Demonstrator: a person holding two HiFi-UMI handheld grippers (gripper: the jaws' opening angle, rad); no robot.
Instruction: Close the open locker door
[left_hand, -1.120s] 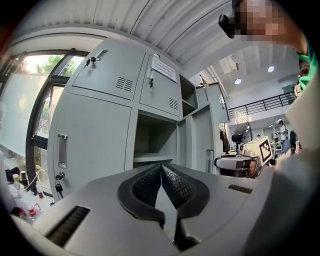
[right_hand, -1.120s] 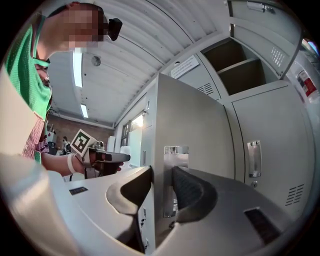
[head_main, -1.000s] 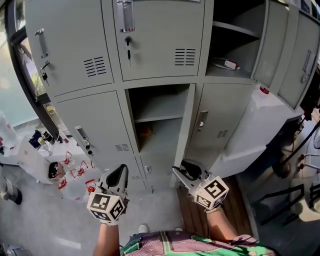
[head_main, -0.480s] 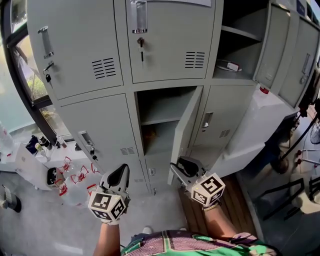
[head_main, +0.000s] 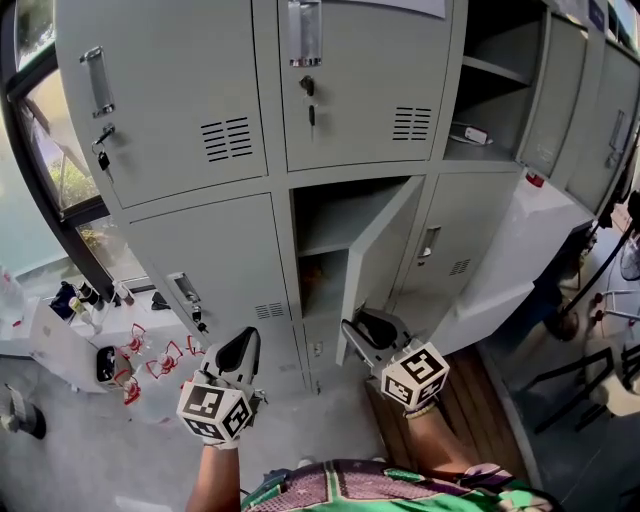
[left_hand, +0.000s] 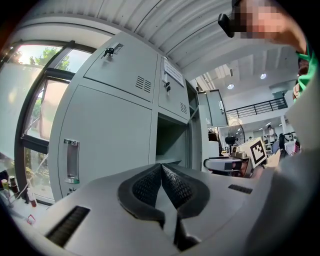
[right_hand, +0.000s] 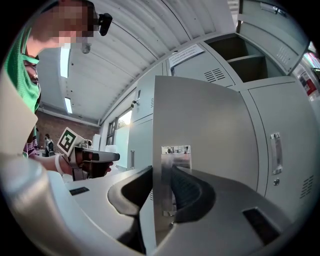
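Note:
The grey locker door (head_main: 385, 250) of the lower middle compartment (head_main: 325, 215) stands half open, hinged on its right side. My right gripper (head_main: 352, 330) has the door's free lower edge between its jaws, and they have just been closing on it. In the right gripper view the door (right_hand: 210, 125) fills the middle. Its edge and metal handle plate (right_hand: 176, 155) sit between the pads of the right gripper (right_hand: 160, 172). My left gripper (head_main: 240, 345) hangs in front of the closed lower-left locker. The left gripper (left_hand: 161, 170) is shut on nothing.
Another locker (head_main: 500, 70) stands open at the upper right with a small item on its shelf. A large white container (head_main: 510, 250) leans against the lockers on the right. Bottles and small items (head_main: 130, 345) crowd the floor at the left, below a window (head_main: 50, 150).
The door has swung from nearly edge-on to half shut, its free edge carried left by my right gripper. Both grippers have shifted sideways along the lockers.

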